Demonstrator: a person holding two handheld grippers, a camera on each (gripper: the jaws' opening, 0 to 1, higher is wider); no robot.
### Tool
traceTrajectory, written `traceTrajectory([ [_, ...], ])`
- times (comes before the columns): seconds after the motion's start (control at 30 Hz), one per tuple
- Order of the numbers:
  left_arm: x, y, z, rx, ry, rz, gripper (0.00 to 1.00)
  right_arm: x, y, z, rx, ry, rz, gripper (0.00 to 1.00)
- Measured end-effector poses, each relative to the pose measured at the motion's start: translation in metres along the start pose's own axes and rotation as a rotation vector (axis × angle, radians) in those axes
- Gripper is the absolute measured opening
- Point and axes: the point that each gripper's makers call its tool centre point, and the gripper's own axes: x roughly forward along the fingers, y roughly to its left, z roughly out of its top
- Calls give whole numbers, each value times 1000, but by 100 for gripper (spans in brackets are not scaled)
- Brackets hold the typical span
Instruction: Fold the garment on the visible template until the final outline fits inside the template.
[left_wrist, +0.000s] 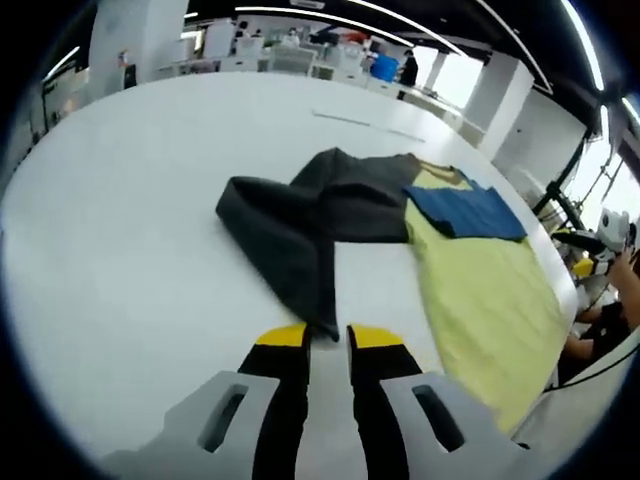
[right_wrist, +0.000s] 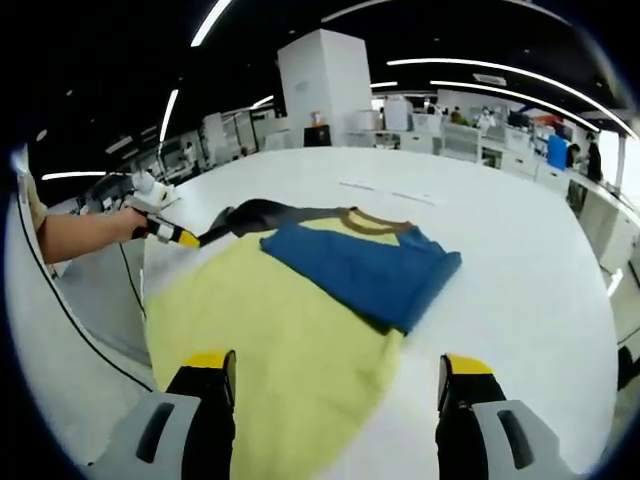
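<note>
The garment (right_wrist: 300, 330), yellow body with a blue sleeve (right_wrist: 365, 270) folded across it and a dark grey sleeve (left_wrist: 290, 230), lies on the white table (left_wrist: 120, 250). The left gripper (left_wrist: 328, 335) pinches the grey sleeve's tip, jaws nearly together. The right gripper view shows the right gripper (right_wrist: 335, 375) over the yellow hem, jaws wide apart, and the left gripper's yellow tips on the grey sleeve.

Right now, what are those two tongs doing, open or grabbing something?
Left tongs: shut on the dark sleeve of the garment.
Right tongs: open wide, holding nothing, above the yellow shirt body.
</note>
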Motion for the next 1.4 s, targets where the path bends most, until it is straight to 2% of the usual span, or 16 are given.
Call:
traceTrajectory([
  [0.33,1,2,-3,-3,11,3,0,-3,7,0,-9,-1,13,82],
  [0.53,-2,6,0,5,9,14,0,-6,9,-4,-19,9,11,82],
  [0.8,-12,18,11,13,-11,39,0,-8,12,-7,-14,10,15,82],
  [1.13,-26,46,24,37,-12,92,0,-7,15,-13,-12,26,21,82],
  [1.4,-40,74,41,60,-16,148,0,-5,18,-15,-9,32,27,82],
])
